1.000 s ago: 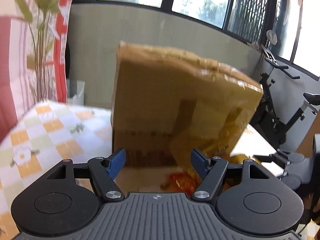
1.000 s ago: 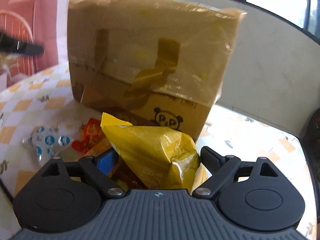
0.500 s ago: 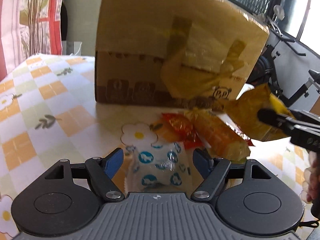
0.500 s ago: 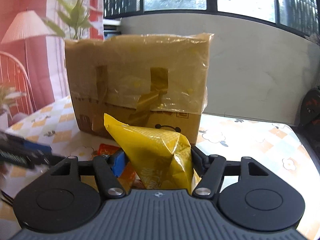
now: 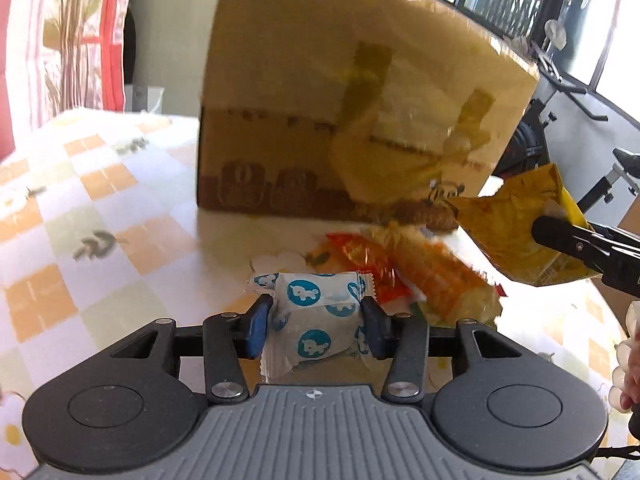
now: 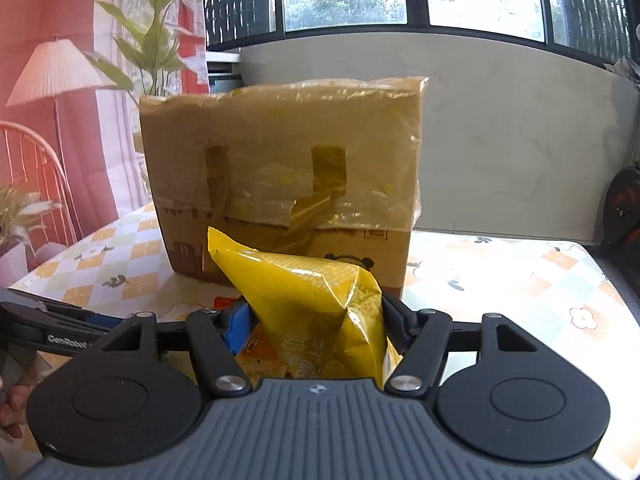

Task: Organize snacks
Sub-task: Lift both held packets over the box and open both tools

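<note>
Between your left gripper's (image 5: pixel 315 326) blue pads sits a white packet with blue round prints (image 5: pixel 316 322); the jaws are closing and both pads already touch its sides. Just ahead of it an orange wrapper (image 5: pixel 362 258) and a long orange-and-yellow pack (image 5: pixel 440 280) lie on the checked tablecloth (image 5: pixel 100 216), before the taped cardboard box (image 5: pixel 352 120). Your right gripper (image 6: pixel 314 326) clamps a yellow snack bag (image 6: pixel 320 300), lifted clear of the cloth, short of the box.

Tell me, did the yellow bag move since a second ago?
Yes. The yellow snack bag went up off the table, held in the right gripper; it now hangs in front of the cardboard box, above the other snacks.
</note>
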Motion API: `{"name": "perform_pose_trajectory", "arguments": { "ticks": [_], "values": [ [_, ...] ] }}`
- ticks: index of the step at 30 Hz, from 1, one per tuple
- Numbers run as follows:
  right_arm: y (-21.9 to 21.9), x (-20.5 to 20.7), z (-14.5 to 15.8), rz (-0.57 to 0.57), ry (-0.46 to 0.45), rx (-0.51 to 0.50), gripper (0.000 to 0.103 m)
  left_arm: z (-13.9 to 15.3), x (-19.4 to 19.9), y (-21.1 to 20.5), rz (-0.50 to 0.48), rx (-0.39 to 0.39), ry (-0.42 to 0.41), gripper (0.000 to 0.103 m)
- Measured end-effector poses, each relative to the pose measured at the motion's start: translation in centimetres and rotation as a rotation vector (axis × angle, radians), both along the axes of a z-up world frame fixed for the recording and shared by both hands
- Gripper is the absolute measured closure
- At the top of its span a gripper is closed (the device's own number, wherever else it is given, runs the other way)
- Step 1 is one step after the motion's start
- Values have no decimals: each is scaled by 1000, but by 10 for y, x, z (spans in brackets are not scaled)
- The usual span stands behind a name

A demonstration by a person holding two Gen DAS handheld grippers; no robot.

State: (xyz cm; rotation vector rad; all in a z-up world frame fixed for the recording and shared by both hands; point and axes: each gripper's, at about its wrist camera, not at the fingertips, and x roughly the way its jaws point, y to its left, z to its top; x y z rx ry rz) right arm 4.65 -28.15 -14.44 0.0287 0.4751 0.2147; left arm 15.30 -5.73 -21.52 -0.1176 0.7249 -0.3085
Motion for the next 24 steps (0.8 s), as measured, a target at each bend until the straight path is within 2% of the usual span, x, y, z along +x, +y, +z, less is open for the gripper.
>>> {"name": "perform_pose_trajectory", "arguments": {
  "ticks": [8,16,21,24],
  "values": [
    [-13,-6,47,-11,-101,48,36,74,-10,21,0,-16,-170,53],
    [-9,11,113,46,-241,50,36,160,15,19,-7,-21,-355,53],
    [-2,51,139,61,-282,46,36,192,48,1,-6,-18,-405,53],
    [2,85,142,72,-279,53,36,200,78,-14,-5,-6,-391,53]
  ]
}}
